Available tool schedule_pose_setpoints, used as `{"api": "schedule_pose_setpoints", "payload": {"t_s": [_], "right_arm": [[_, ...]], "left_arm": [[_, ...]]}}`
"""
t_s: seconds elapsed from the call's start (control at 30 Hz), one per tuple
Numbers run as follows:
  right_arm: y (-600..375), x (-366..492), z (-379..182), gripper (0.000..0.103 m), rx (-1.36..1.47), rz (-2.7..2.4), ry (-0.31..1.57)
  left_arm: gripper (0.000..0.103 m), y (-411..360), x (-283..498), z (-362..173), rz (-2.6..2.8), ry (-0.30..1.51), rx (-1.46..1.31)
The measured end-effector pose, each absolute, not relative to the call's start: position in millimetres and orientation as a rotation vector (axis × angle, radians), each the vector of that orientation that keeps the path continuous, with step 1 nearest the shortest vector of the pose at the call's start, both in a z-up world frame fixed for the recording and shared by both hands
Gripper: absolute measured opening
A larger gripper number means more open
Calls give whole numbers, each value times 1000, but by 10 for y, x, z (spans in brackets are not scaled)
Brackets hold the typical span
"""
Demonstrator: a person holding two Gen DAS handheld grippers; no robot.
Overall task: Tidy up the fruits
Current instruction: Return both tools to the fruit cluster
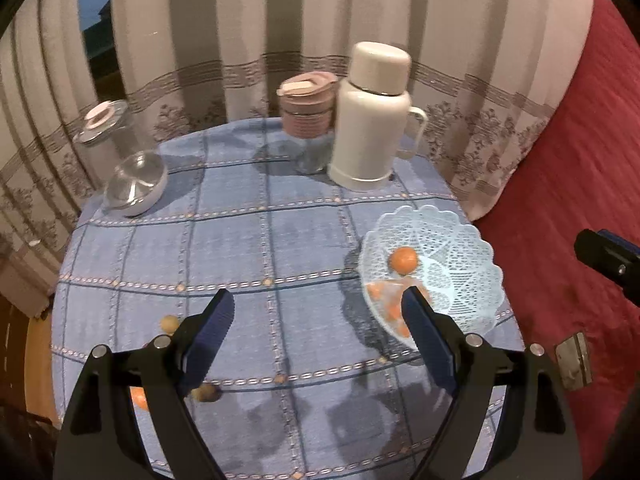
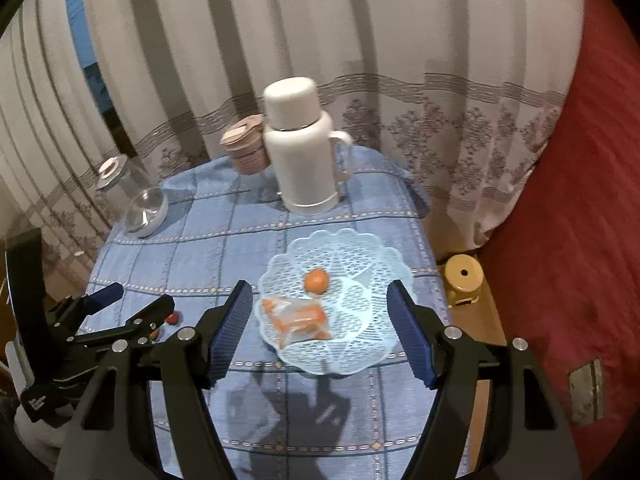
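Both black grippers, left (image 1: 318,322) and right (image 2: 320,314), gape empty. White lattice plastic basket (image 2: 360,356) holds orange fruit (image 2: 317,280); small brown fruits (image 1: 206,393) remain on blue checked tabletop (image 1: 248,248). Approach low, pinch gently.

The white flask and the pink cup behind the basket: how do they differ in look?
The white flask stands taller than the pink cup beside it. The flask has a side handle and a domed cap; the cup shows no handle and has a flat lid with a tab. The flask's body is smooth, the cup's has ribbed bands. Both stand upright at the far edge of the blue tablecloth, close together.
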State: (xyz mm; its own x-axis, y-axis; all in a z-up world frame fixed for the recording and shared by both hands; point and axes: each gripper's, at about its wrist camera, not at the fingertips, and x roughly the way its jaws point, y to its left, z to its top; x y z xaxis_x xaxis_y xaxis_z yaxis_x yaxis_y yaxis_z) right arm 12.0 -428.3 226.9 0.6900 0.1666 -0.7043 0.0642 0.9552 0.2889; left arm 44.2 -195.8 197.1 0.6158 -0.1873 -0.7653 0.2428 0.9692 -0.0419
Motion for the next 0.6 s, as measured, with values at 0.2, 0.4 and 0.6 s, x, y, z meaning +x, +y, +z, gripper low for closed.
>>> {"api": "schedule_pose_setpoints", "payload": {"t_s": [0.2, 0.4, 0.6], "right_arm": [[-3918, 242, 2260, 71, 299, 126, 834], [-3561, 377, 2173, 71, 307, 195, 865], [-3198, 511, 2079, 71, 308, 253, 885]], "left_arm": [[85, -1546, 421, 1984, -187, 880, 48], [85, -1125, 403, 1974, -124, 888, 32], [85, -738, 379, 1969, -74, 892, 16]]}}
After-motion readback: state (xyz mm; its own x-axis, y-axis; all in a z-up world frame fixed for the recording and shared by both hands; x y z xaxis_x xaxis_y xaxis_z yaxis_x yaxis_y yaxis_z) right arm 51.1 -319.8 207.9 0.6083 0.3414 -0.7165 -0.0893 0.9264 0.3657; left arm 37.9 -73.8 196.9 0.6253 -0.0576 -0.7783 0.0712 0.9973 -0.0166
